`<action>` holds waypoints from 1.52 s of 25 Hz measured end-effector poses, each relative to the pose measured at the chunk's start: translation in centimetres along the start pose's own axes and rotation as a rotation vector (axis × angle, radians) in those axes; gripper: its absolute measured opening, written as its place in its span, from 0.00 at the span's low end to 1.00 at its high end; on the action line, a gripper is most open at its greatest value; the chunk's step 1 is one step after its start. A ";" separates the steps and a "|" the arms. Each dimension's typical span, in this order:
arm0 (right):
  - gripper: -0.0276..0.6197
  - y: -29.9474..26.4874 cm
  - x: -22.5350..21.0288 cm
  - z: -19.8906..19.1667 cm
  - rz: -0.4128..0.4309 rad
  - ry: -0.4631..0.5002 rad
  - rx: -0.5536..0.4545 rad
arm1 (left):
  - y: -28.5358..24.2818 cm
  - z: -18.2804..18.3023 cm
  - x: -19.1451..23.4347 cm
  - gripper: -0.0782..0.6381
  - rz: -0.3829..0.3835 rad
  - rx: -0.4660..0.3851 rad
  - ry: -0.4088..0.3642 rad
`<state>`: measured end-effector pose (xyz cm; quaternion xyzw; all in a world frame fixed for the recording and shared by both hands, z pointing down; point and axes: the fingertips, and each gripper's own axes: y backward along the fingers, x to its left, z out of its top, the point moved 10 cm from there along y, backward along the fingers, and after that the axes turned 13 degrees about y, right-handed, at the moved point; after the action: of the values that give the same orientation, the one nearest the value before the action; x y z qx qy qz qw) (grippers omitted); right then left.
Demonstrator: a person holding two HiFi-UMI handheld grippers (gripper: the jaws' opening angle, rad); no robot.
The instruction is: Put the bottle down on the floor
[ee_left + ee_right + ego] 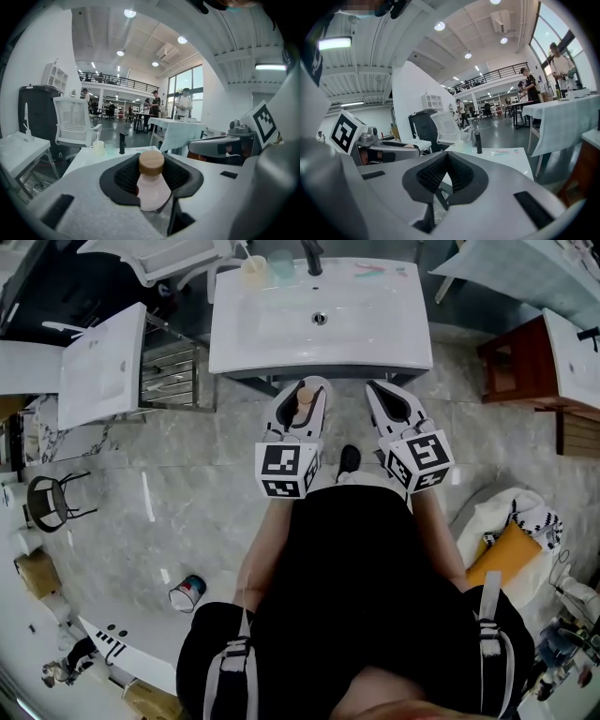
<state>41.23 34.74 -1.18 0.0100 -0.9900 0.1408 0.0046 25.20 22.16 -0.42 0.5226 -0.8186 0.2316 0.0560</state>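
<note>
A pale pink bottle [153,191] with a round wooden cap sits upright between the black pads of my left gripper [152,164], which is shut on it. In the head view the bottle [304,397] shows between the white jaws of the left gripper [302,390], held above the marble floor [178,484] just in front of the washbasin. My right gripper [387,396] is alongside to the right, level with the left one. Its pads [433,173] meet at the tip and nothing is between them.
A white washbasin counter [375,334] with a tap and two cups stands straight ahead. A white cabinet [98,367] is at the left and a brown wooden one [520,362] at the right. A small can [187,593] lies on the floor at the lower left, bags [511,531] at the right.
</note>
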 end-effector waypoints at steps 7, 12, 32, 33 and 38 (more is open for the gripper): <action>0.05 -2.1 0.5 0.1 0.097 0.013 0.011 | 0.7 -0.1 1.5 0.31 0.087 -0.018 0.023; 0.05 -4.1 1.6 0.5 0.180 0.043 0.016 | 2.7 -0.5 3.4 0.31 0.188 -0.046 0.054; 0.05 -11.7 12.7 2.7 0.500 0.157 0.030 | 16.1 -2.9 11.5 0.31 0.558 -0.137 0.178; 0.05 -11.9 13.3 2.8 0.511 0.162 0.033 | 16.6 -3.1 11.8 0.31 0.568 -0.139 0.184; 0.05 -12.9 16.1 3.3 0.548 0.183 0.044 | 18.8 -3.7 13.6 0.31 0.594 -0.137 0.203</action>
<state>25.40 21.14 -0.54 -0.2703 -0.9480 0.1588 0.0556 1.98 19.00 1.40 0.2300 -0.9393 0.2333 0.1023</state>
